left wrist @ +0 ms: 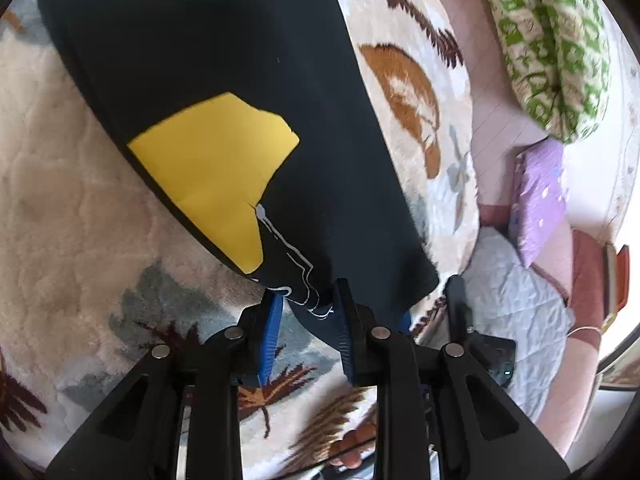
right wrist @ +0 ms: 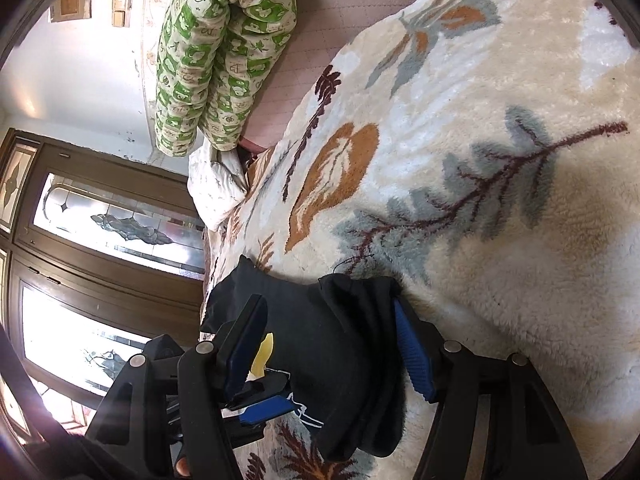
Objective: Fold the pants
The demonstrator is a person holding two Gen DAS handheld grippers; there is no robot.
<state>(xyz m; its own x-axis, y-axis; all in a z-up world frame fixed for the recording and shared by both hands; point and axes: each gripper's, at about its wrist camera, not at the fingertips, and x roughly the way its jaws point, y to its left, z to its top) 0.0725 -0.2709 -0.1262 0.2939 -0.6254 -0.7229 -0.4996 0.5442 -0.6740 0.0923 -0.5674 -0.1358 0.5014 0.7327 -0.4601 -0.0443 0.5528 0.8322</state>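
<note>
My left gripper (left wrist: 308, 312) pinches a corner of the black pants (left wrist: 224, 60), which drape limp over the blanket (left wrist: 60, 200) on the bed. My right gripper (right wrist: 328, 344) has its jaws closed on a thick bunched edge. The cloth looks soft, light and floppy, so I'd hold it by hems and corners.

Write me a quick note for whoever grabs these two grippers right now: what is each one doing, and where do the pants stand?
Left gripper: shut on the pants, pinching an edge near the white print.
Right gripper: jaws wide, a thick bunch of the same fabric between them; firm grip unclear.
Pants: black with a yellow patch, spread over the leaf-patterned blanket on the bed.
Done: both ends in the grippers.
Left: bring the fold over, lay it flat, release.
</note>
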